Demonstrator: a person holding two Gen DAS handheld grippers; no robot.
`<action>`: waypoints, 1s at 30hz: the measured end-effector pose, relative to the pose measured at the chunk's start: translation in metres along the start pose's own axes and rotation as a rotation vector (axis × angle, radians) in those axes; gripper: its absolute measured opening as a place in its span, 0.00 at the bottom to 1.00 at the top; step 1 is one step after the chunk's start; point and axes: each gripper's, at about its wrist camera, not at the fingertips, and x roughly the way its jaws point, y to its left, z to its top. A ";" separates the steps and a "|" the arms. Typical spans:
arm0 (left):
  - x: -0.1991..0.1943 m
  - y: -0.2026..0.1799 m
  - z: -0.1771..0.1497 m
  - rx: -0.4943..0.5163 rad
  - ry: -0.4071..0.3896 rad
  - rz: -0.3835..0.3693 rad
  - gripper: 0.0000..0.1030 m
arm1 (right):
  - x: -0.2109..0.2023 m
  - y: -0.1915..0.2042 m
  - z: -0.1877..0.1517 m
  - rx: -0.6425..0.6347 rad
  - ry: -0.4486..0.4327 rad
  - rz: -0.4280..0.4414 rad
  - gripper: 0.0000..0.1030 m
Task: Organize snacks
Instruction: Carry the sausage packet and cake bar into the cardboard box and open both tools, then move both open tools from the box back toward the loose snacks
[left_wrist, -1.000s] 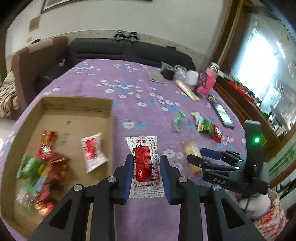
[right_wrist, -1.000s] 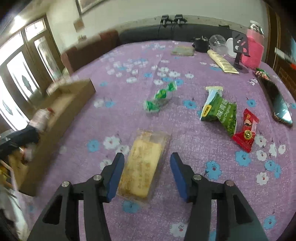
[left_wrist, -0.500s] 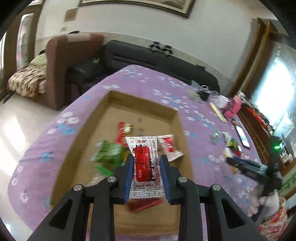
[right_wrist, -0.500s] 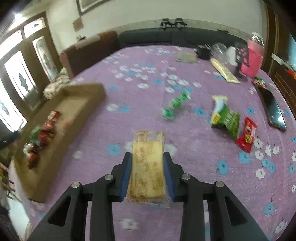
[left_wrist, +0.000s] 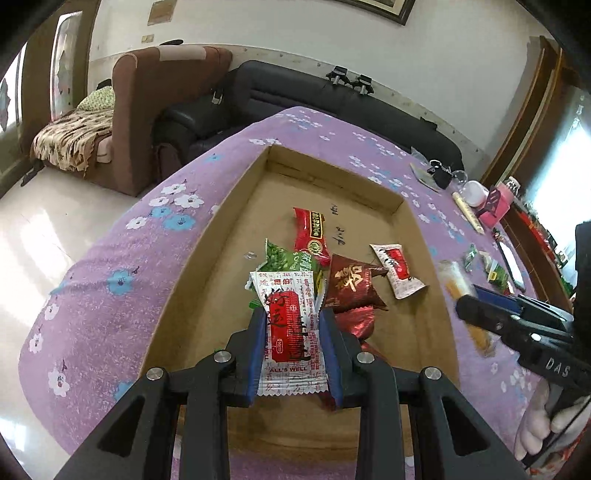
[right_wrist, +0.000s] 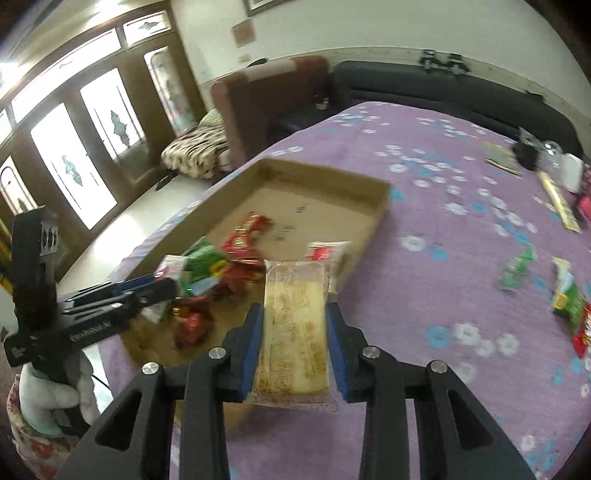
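Note:
My left gripper (left_wrist: 291, 321) is shut on a white and red snack packet (left_wrist: 290, 328) and holds it above the near part of the cardboard tray (left_wrist: 207, 236). Several snacks lie in the tray, among them a dark red pack (left_wrist: 351, 286) and a green pack (left_wrist: 286, 260). My right gripper (right_wrist: 294, 321) is shut on a clear-wrapped yellow cake bar (right_wrist: 295, 332), held above the tray's right edge (right_wrist: 373, 221). It also shows at the right of the left wrist view (left_wrist: 476, 302). Green snacks (right_wrist: 517, 267) and a green packet (right_wrist: 569, 299) lie on the purple cloth.
The table has a purple flowered cloth (right_wrist: 424, 192). At its far right stand a white cup (left_wrist: 474, 192), a pink item (left_wrist: 496, 206) and a phone (left_wrist: 511, 260). A black sofa (left_wrist: 332, 103) and a brown armchair (left_wrist: 155, 96) stand behind the table.
Both grippers have swung left from the table middle to the tray. The left one carried its packet over the tray; the right one shut on the cake bar and lifted it to the tray's edge.

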 end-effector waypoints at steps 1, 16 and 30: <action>0.000 0.001 0.000 0.002 -0.002 0.005 0.30 | 0.006 0.008 0.002 -0.011 0.010 0.006 0.32; -0.011 0.006 -0.003 -0.057 -0.029 -0.039 0.52 | 0.041 0.026 0.003 -0.001 0.066 0.031 0.33; -0.058 -0.025 -0.012 -0.069 -0.224 -0.016 0.93 | -0.012 0.004 -0.001 0.040 -0.091 -0.019 0.58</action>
